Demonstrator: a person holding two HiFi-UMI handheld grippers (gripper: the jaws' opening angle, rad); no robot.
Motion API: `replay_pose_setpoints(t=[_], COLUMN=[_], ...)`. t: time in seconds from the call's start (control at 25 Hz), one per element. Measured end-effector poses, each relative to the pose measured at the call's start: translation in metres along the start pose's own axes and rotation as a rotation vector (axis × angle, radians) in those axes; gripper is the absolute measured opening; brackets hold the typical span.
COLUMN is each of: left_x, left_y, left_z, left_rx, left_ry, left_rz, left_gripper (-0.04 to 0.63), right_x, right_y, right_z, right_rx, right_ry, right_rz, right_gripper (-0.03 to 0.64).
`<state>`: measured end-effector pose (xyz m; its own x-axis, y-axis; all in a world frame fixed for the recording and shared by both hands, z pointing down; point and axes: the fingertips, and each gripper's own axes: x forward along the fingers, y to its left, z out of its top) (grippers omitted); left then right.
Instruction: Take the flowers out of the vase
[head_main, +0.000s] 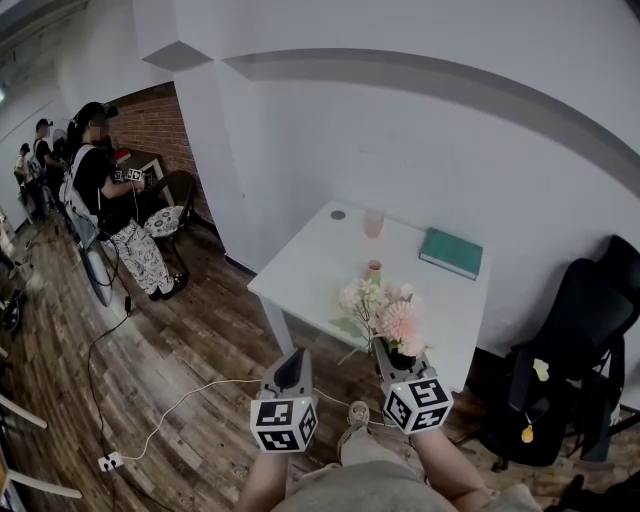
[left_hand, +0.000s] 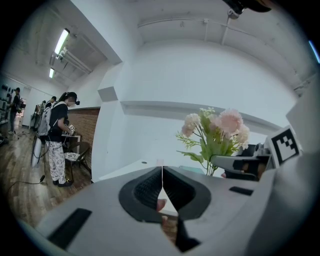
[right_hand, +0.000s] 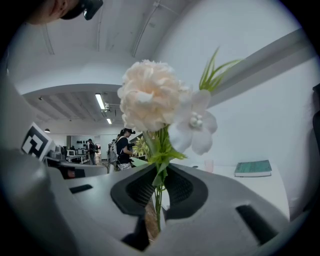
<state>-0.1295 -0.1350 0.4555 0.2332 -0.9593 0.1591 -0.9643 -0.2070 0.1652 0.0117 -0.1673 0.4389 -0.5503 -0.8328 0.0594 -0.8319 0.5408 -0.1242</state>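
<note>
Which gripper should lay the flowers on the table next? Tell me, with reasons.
The right gripper. Its fingers are shut on the stems of the flowers, which it holds by the table's near edge. The left gripper is shut, empty, and off to the side over the floor.

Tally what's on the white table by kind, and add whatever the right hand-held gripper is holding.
1 teal book
1 pink cup
1 small pinkish vase
1 small dark round thing
1 flower bunch, in the right hand-held gripper
Total: 5
</note>
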Motion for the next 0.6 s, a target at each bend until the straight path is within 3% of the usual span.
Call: replay_pose_setpoints(t=[0.6], left_x=[0.0078], left_y=[-0.0012], left_z=[-0.0033], left_rx=[0.005], left_ry=[0.014], left_rz=[0.004], left_gripper=[0.008], right_x=[0.0028], right_y=[-0.0033], right_z=[-0.0003], right_rx=[-0.027], right_ry=[0.008], right_rz=[0.017], right_gripper=[0.040])
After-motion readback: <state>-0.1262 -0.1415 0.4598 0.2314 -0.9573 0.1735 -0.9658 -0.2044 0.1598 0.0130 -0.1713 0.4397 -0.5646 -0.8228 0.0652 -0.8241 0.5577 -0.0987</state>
